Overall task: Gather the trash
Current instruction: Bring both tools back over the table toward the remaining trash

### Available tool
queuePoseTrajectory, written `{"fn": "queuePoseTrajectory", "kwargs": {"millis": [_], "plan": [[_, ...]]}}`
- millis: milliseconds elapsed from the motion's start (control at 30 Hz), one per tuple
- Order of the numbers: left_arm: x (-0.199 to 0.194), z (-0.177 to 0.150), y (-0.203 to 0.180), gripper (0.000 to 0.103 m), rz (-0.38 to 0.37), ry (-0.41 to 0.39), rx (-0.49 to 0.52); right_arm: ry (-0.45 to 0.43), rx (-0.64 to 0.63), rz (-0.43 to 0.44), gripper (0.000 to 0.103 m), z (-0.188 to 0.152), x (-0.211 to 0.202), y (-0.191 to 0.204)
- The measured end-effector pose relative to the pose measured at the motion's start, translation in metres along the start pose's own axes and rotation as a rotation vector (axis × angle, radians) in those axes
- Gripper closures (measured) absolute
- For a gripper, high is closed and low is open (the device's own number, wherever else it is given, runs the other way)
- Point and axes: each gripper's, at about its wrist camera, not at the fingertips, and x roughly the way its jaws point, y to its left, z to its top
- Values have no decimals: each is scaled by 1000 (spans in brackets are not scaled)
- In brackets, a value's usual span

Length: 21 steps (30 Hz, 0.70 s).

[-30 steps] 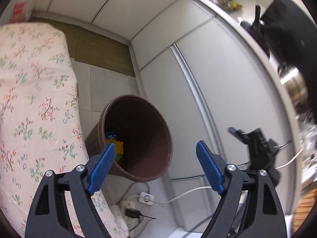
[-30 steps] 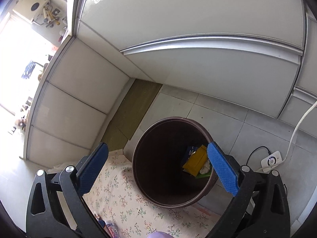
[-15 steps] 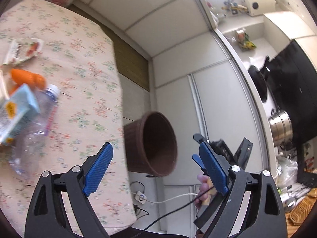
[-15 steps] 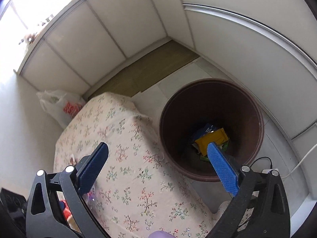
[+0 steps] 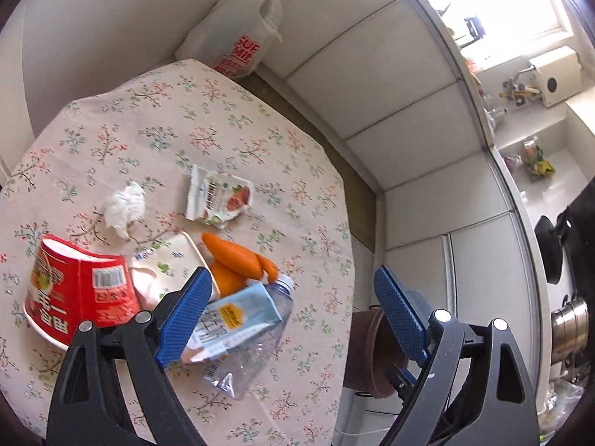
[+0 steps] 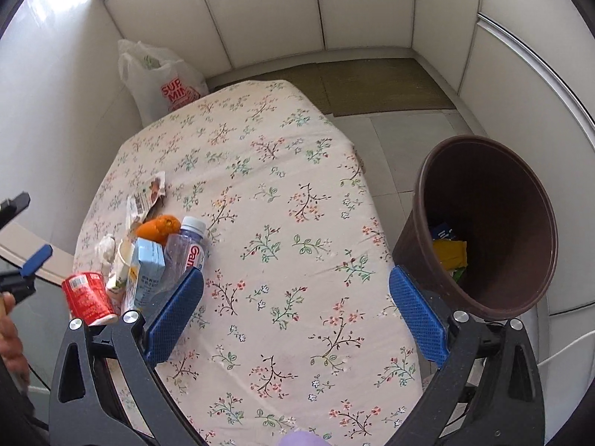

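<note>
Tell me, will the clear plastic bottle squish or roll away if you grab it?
The clear plastic bottle looks empty, so it is probably light and may crumple under a squeeze. It lies on its side, so a push could roll it, though the blue carton lying across it might hold it. Its smooth plastic may slip.

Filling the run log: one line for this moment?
left gripper: open, empty | right gripper: open, empty | trash pile on table | bin: holds wrappers

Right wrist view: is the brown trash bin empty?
No, the brown trash bin already holds a yellow wrapper and other scraps at its bottom.
</note>
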Motion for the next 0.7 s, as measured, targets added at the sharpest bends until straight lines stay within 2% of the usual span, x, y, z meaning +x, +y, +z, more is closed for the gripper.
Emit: {"fn": "queuePoseTrajectory", "kwargs": {"millis": [67, 133, 233, 433, 500, 700], "plan": [[3, 13, 15, 17, 54, 13, -31, 15, -36, -18, 7, -3, 7, 12], [11, 24, 25, 17, 143, 37, -40, 28, -56, -24, 7, -5, 14, 22], [32, 36, 46, 17, 281, 119, -58, 51, -74, -11, 7, -7, 21, 33], [67, 56, 86, 17, 452, 223, -69, 59, -96, -7, 7, -4, 28, 47], [74, 60, 93, 17, 486, 240, -55, 61, -106, -9, 7, -3, 30, 51], [92, 68, 112, 17, 516, 297, -83, 78, -115, -24, 7, -1, 39, 54]]}}
